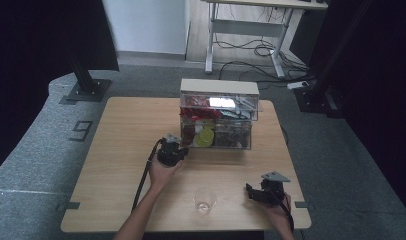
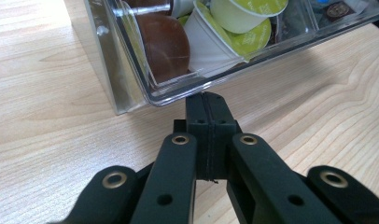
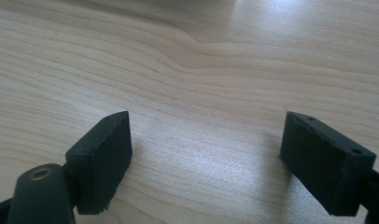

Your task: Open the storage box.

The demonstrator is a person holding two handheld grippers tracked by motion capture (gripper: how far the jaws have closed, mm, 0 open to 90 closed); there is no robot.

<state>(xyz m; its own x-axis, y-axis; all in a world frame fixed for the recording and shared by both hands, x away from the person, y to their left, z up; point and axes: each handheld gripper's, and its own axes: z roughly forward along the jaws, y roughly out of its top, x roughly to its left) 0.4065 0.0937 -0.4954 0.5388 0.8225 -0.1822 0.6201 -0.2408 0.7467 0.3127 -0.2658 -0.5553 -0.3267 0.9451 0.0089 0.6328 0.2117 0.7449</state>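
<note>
Left gripper (image 2: 207,105), jaws pressed together, touches the clear drawer (image 2: 178,93) at twelve o'clock; right gripper (image 3: 206,154) gapes wide, empty.

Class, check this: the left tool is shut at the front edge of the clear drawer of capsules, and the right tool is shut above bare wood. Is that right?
Not quite. The right tool is open: the right gripper view shows its jaws wide apart above the table. The left tool is indeed shut at the clear drawer of capsules.
</note>
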